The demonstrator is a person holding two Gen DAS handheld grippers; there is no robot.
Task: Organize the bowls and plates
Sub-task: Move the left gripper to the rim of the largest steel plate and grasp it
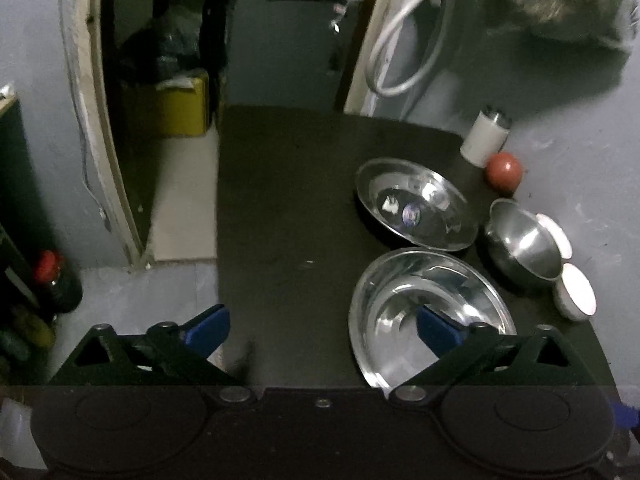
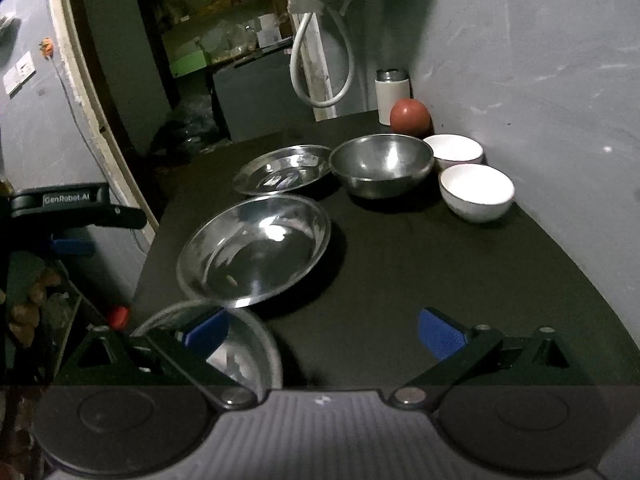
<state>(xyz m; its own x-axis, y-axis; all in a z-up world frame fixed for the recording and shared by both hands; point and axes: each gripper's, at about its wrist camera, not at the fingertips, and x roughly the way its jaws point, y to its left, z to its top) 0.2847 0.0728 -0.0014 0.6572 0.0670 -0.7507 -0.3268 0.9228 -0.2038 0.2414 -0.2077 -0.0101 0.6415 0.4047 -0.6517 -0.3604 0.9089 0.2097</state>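
Right wrist view has both tongs, right tongs point(image 2: 322, 332) and left tongs point(image 1: 322, 330), gaping wide and empty, probably because the steel plates point(image 2: 256, 250) and bowls point(image 2: 382, 164) on the counter point(image 2: 440, 280) aren't stacked yet.

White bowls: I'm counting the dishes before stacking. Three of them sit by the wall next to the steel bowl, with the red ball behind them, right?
Not three: the right wrist view shows two white bowls. They do sit by the wall next to the steel bowl, with the red ball behind them.
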